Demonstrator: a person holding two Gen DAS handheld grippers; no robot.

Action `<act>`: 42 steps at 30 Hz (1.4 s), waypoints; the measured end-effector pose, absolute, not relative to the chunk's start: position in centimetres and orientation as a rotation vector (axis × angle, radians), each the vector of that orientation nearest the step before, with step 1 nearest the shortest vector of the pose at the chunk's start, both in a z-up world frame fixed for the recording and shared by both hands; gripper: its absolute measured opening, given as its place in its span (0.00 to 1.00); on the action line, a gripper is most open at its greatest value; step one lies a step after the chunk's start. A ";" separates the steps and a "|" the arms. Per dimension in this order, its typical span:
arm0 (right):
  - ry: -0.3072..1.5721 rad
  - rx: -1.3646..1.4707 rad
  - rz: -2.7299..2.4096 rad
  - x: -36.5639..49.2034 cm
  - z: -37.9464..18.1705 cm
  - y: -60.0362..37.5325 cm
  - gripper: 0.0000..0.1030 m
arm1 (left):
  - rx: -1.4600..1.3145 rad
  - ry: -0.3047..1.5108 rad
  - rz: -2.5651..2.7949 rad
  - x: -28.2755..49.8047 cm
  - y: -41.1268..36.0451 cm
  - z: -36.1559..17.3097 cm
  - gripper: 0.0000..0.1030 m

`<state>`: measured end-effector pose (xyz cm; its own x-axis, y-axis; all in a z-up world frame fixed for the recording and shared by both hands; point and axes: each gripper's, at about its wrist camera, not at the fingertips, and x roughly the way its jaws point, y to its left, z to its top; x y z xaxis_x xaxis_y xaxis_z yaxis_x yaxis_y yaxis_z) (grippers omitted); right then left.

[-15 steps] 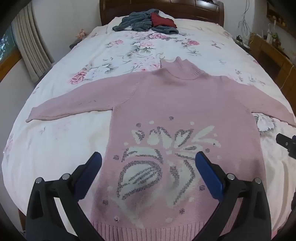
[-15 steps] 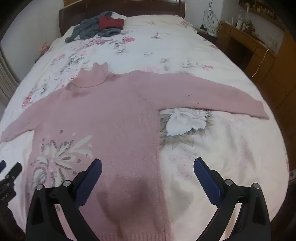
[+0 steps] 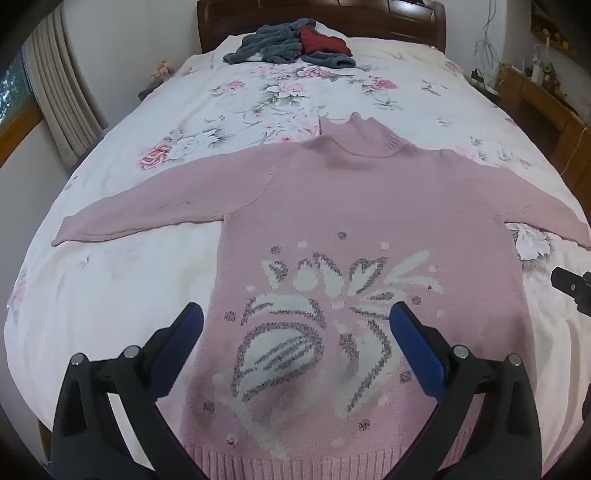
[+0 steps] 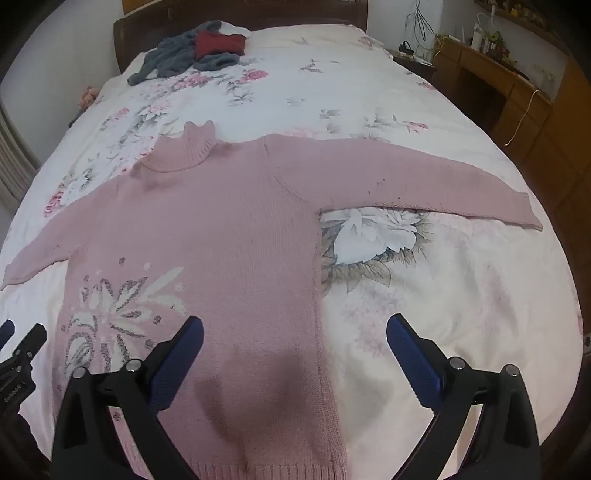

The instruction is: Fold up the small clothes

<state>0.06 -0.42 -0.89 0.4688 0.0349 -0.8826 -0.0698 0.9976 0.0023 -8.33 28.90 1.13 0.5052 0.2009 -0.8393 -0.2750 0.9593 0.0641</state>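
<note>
**Almost no motion: both tongs hover open over the spread sweater, fold not started**

Since the earlier frame, very little has moved. Both views match it almost exactly; the sweater sits a touch lower in the left view, so the left tongs have at most edged forward. Nothing grasped, cloth undisturbed. Judgement: this is the pause before the first fold, task at its start.

Near: left tongs (image 3: pixel 295 330) hang above the lower front of the pink sweater (image 3: pixel 369 206), over the knitted flower pattern (image 3: pixel 332 314), fingers wide apart, holding nothing. Right tongs (image 4: pixel 295 341) are also spread wide and empty, straddling the sweater's right side edge: one finger over the knit, the other over bare bedspread. Each tool's black body shows at the edge of the other's view, so the two are held side by side near the hem.

Mid: sweater lies flat, front up, on the floral bedspread (image 3: pixel 129 314), hem toward the cameras, both sleeves stretched straight out, turtleneck collar (image 3: pixel 364 136) pointing away.

Far: a heap of grey and red clothes (image 3: pixel 295 46) near the headboard (image 3: pixel 388 16), well apart from the sweater. Wooden furniture (image 4: pixel 517 92) beside the bed on the right.
</note>
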 end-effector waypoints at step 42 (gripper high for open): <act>1.094 -0.042 0.079 0.2 -2.1 0.0 0.96 | -0.077 1.014 0.294 -8.0 29.1 0.5 0.97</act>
